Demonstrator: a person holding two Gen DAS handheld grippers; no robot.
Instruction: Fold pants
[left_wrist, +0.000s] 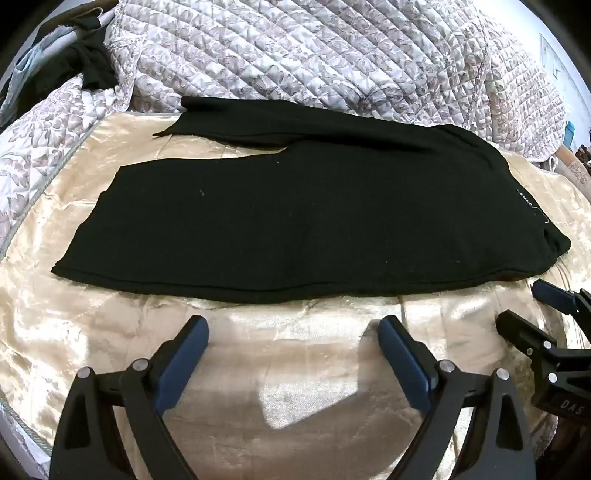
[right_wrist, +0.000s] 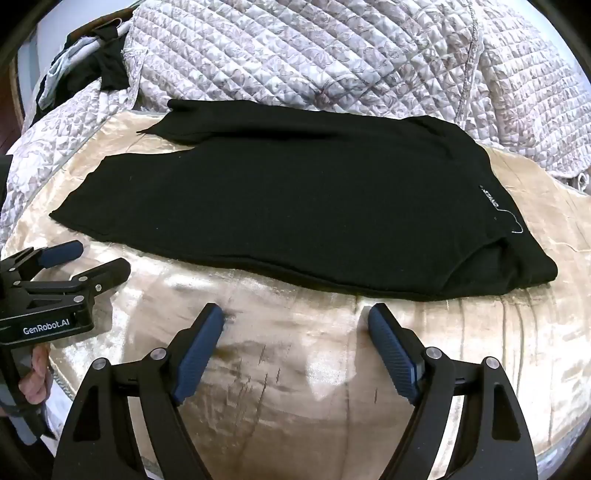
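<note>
Black pants (left_wrist: 295, 214) lie flat on a shiny cream sheet, legs pointing left and waistband at the right with a small white logo (right_wrist: 493, 201); they also show in the right wrist view (right_wrist: 277, 206). The far leg lies partly under the near one. My left gripper (left_wrist: 293, 325) is open and empty, hovering just short of the pants' near edge. My right gripper (right_wrist: 295, 314) is open and empty, also just short of the near edge, to the right of the left one. Each gripper shows in the other's view: the right gripper (left_wrist: 532, 302), the left gripper (right_wrist: 99, 258).
A quilted floral bedspread (left_wrist: 314, 55) is bunched up behind the pants. Dark and pale clothes (left_wrist: 74, 62) lie heaped at the far left. The cream sheet (left_wrist: 295, 387) covers the bed in front of the pants.
</note>
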